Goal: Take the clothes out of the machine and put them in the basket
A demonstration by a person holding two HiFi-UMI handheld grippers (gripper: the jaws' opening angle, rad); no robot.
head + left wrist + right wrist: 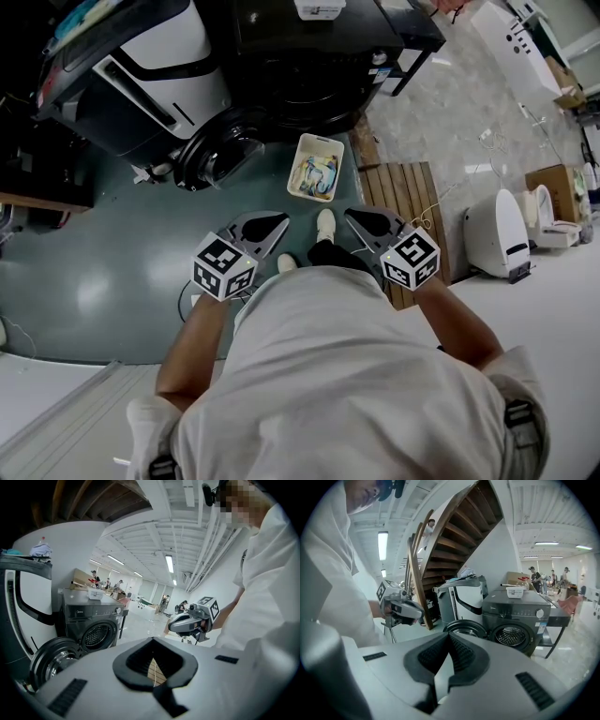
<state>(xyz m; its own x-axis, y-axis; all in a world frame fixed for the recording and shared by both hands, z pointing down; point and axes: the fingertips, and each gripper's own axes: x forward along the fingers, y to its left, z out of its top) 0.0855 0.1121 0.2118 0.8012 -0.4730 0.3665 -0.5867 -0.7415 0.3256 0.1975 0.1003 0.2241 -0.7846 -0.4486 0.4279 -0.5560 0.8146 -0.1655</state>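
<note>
The left gripper (152,644) is held with its jaws brought together at the tips. Nothing is caught between its black pads (132,662), and only a sliver of wooden slats (154,671) is seen through the hollow behind the tips. The right gripper (450,639) is likewise closed on nothing, and a wedge of grey floor (112,253) is seen through its hollow. Both grippers are carried side by side in front of the person's waist. They are tilted a little downward and angled toward each other with the tips apart. A white shoe (325,223) is seen on the floor between them.

Beyond the tips, apart from both grippers, a white basket (321,139) is set on the floor. The clothes (317,176), blue and yellow pieces, are seen lying inside it. The wooden slats are laid just beside the basket on its right.

Past the basket, the dark washing machine (309,66) is seen with its round door (217,150) swung open to the left. In the two gripper views its perforated drum (511,634) is shown through the opening, though its depth cannot be made out. A larger white and black machine (141,56) is placed against the washer's left side. In the right gripper view a wooden staircase (454,536) is seen rising behind both machines.
</note>
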